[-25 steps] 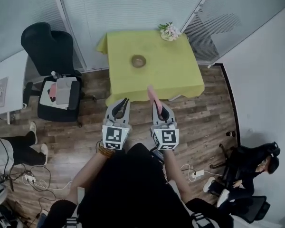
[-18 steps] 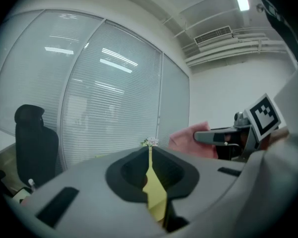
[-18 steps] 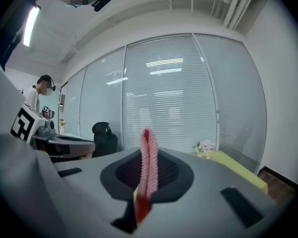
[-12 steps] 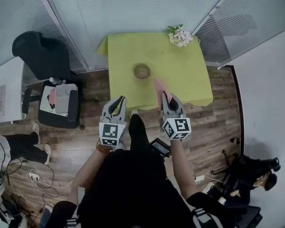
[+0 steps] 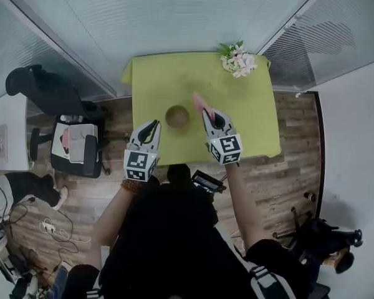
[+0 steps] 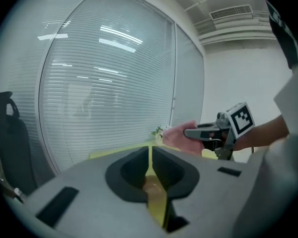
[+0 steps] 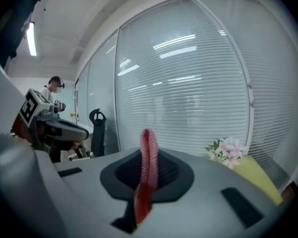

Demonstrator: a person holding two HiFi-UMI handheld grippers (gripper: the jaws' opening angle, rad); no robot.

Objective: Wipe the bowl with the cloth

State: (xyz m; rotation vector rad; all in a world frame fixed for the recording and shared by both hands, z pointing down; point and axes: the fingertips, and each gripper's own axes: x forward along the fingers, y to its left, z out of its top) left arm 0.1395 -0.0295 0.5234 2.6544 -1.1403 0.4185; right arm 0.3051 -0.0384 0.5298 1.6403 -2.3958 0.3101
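Pink cloth [image 7: 148, 150] stands up in a fold from between the jaws of the right hand-held gripper [image 5: 209, 114], which pinch its lower end. The free part pokes out past the tips. Held by one end like that, it leaves a loose flap to rub with, and I judge that is the reason for the grip.

In the head view the cloth hangs above the yellow-green desk [image 5: 252, 126], just to the right of the bowl [image 5: 177, 116] and not touching it.

The bowl sits upright on the desk, left of the middle and nearer the near edge than the far one. It is brownish and looks empty, though its inside is too small to read for dirt or water.

The left hand-held gripper [image 5: 151, 128] has its jaws pressed together with nothing between them. It hovers at the near left of the desk, beside the bowl and apart from it. That side suits steadying the bowl while the other one wipes, but the jaws would have to spread first to take the rim.

Wiping has not begun. A bunch of flowers [image 5: 239, 60] lies at the far right corner, well apart from the bowl; what holds it I cannot tell.
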